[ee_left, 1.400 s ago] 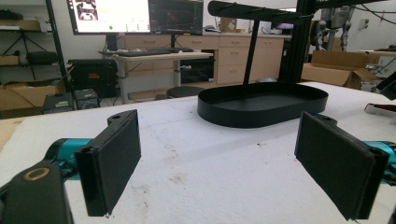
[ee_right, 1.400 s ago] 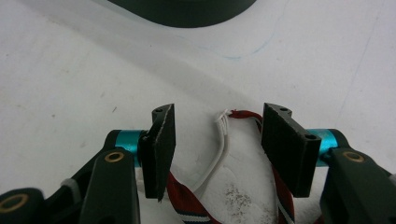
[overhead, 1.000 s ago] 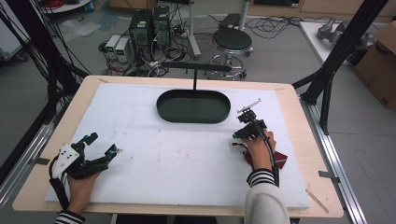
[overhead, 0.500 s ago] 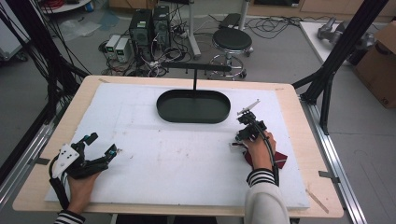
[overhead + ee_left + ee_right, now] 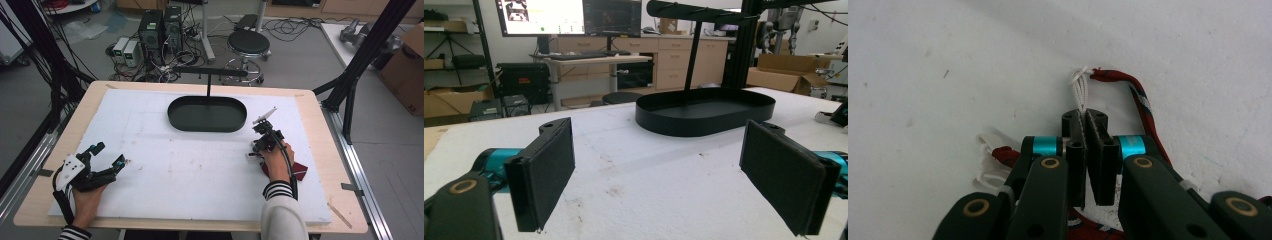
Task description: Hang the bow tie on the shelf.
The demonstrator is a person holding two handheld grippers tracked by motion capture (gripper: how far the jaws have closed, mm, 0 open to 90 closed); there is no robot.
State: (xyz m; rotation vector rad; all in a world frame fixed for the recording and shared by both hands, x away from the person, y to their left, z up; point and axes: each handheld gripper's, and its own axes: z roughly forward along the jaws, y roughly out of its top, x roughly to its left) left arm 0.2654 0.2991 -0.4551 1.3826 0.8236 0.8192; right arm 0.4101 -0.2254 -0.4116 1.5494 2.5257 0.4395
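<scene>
White table [image 5: 200, 175] carrying a black tray [image 5: 207, 114], left gripper [image 5: 106, 159] resting with jaws spread wide, right gripper [image 5: 1087, 120] pinching the white fringe [image 5: 1080, 90] of a red cloth [image 5: 1140, 107].

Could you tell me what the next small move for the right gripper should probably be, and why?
Probably a gentle lift. The right gripper has its jaws shut on the white fringe at the end of the red cloth, which lies on the white table. The black stand tray sits just ahead, and the left gripper waits open, free to help.
</scene>
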